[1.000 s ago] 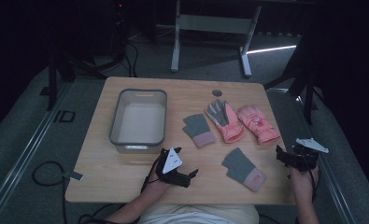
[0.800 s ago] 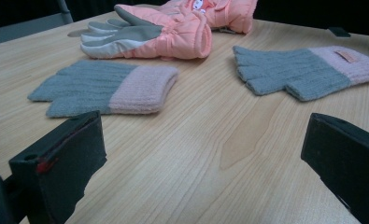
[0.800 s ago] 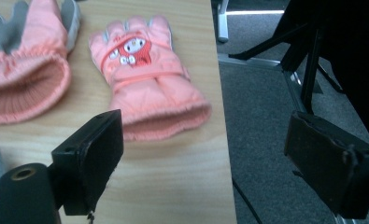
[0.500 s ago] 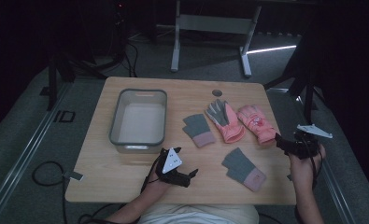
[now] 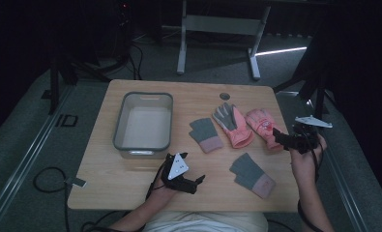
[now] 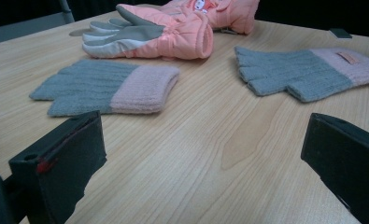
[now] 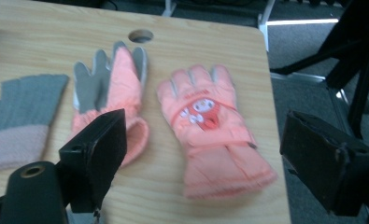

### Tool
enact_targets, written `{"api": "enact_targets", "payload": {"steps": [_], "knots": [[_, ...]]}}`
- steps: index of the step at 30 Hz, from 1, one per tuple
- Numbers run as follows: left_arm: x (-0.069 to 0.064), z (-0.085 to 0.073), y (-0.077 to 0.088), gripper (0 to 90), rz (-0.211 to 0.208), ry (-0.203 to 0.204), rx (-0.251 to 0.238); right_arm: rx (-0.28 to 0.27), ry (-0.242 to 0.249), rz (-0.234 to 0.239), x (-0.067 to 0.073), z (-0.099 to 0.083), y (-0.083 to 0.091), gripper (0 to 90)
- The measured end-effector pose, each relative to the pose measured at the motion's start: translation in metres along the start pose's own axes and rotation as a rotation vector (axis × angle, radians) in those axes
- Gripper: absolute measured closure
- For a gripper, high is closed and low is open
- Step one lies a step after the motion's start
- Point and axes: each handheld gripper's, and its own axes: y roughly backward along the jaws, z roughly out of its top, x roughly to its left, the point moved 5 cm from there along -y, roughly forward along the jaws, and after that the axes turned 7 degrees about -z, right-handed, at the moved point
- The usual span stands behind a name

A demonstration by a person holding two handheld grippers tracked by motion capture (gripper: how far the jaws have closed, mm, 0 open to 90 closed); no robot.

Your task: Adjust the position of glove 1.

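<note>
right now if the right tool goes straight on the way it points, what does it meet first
Most likely the pink glove with the cartoon face, lying flat between the right tool's open jaws just ahead; depth is uncertain.

A pale wooden table (image 5: 130, 181) with rounded corners and a round hole (image 5: 225, 96) near its far edge carries everything. Beyond the left gripper (image 5: 192, 181) sits a grey bin (image 5: 142, 145) — open-topped. Ahead of that gripper's jaws lie two grey knit gloves with pink cuffs, one farther (image 6: 107, 86), one nearer (image 6: 303, 72). Just before the right gripper (image 5: 280, 137) lie two pink padded gloves side by side — one palm-up, showing grey (image 7: 109, 88), the other showing a cartoon patch (image 7: 210, 126).
</note>
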Motion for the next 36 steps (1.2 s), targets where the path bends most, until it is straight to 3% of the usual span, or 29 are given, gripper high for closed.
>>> {"api": "enact_targets", "payload": {"steps": [6,15,22,26,36], "knots": [[0.000,0.000,0.000,0.0,-0.001,0.001,0.000,-0.029,0.010,0.022,0.018,0.013,-0.002,11.3],[0.000,0.000,0.000,0.0,-0.001,-0.005,0.002,-0.057,0.062,0.137,0.056,0.029,-0.007,11.3],[0.000,0.000,0.000,0.0,-0.001,-0.001,0.001,-0.070,0.109,0.194,0.079,0.037,-0.014,18.0],[0.000,0.000,0.000,0.0,-0.001,-0.002,0.001,-0.072,0.129,0.252,0.098,0.040,-0.021,23.4],[-0.001,0.000,0.000,0.0,-0.001,-0.005,0.001,-0.028,0.186,0.339,0.139,0.035,-0.039,32.3]]}}
